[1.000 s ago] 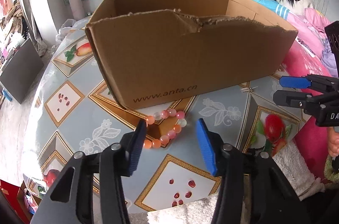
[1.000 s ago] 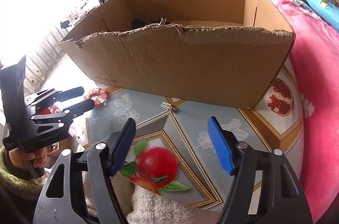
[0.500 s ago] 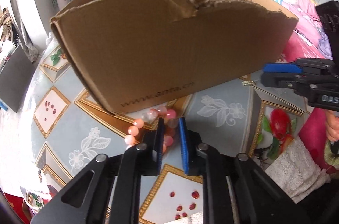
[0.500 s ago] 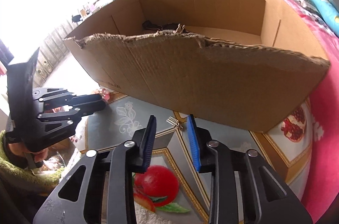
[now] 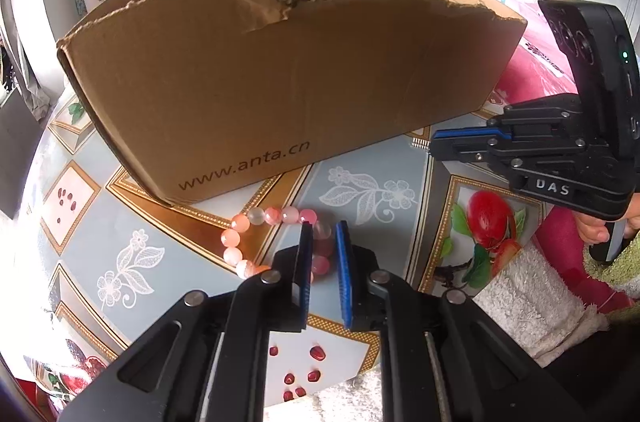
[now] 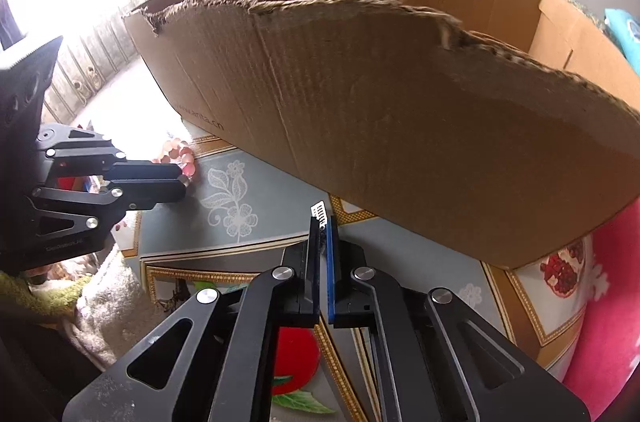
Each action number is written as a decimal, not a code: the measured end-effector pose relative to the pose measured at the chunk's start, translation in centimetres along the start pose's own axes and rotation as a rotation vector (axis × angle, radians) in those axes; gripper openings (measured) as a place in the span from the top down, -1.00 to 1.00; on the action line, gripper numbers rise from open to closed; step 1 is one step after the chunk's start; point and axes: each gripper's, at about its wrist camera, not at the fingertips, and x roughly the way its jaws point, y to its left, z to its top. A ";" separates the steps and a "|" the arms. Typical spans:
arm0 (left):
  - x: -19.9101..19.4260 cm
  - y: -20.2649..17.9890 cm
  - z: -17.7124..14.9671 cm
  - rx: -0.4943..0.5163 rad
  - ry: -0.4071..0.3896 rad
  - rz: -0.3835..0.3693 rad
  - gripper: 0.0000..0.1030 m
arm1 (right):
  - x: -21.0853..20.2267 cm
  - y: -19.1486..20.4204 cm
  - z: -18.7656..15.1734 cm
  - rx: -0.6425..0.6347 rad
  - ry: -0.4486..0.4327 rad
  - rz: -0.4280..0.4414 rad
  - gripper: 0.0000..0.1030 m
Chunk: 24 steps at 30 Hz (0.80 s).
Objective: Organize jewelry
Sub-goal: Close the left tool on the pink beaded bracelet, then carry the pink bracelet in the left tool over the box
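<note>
Pickup step, by the look of it: the left gripper (image 5: 322, 228) is clamped on the bracelet (image 5: 256, 238) at lower centre, and the right gripper (image 6: 323, 224) is pinched on a small silver clasp (image 6: 320, 212) at centre. Next each piece likely needs lifting over the torn wall of the box (image 5: 280, 74). Box reads "www.anta.cn"; the right gripper's body reads "DAS"

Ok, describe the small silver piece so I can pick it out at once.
Start at the big cardboard box on the patterned tablecloth. Just in front of its near wall, the right tool is shut on a small silver ribbed clasp. Unlike the pink bead bracelet in the left tool, it is metallic and flat.
</note>
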 end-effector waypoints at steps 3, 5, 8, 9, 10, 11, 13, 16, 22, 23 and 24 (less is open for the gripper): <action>0.0 0.0 0.4 -0.006 -0.004 -0.009 0.82 | -1.3 -0.6 -0.4 0.054 -0.022 0.031 1.00; -0.3 0.0 0.4 -0.010 -0.016 -0.017 0.82 | -2.2 -0.9 -0.6 0.083 -0.040 0.048 1.00; -1.1 0.1 0.3 -0.006 -0.031 -0.014 0.82 | -3.5 -1.3 -0.8 0.127 -0.068 0.077 1.00; -1.4 0.1 0.3 -0.009 -0.037 -0.017 0.82 | -4.0 -1.4 -0.8 0.139 -0.078 0.088 1.00; -1.7 0.2 0.4 -0.014 -0.043 -0.023 0.82 | -4.4 -1.6 -0.7 0.146 -0.089 0.097 1.00; -2.2 0.3 0.5 -0.025 -0.052 -0.034 0.82 | -5.0 -1.5 -0.7 0.153 -0.104 0.110 1.00; -3.2 0.6 0.6 -0.042 -0.076 -0.052 0.83 | -6.1 -1.6 -0.7 0.157 -0.131 0.122 1.00; -4.8 1.1 1.2 -0.066 -0.112 -0.084 0.83 | -8.3 -1.9 -0.3 0.169 -0.182 0.152 1.00; -8.6 1.6 3.3 -0.103 -0.193 -0.211 0.83 | -11.8 -2.6 1.5 0.187 -0.295 0.191 1.00; -9.2 1.6 3.8 -0.104 -0.206 -0.236 0.83 | -12.1 -3.0 2.5 0.187 -0.311 0.191 1.00; -9.8 1.6 4.2 -0.102 -0.217 -0.257 0.83 | -12.5 -3.4 3.0 0.187 -0.328 0.189 1.00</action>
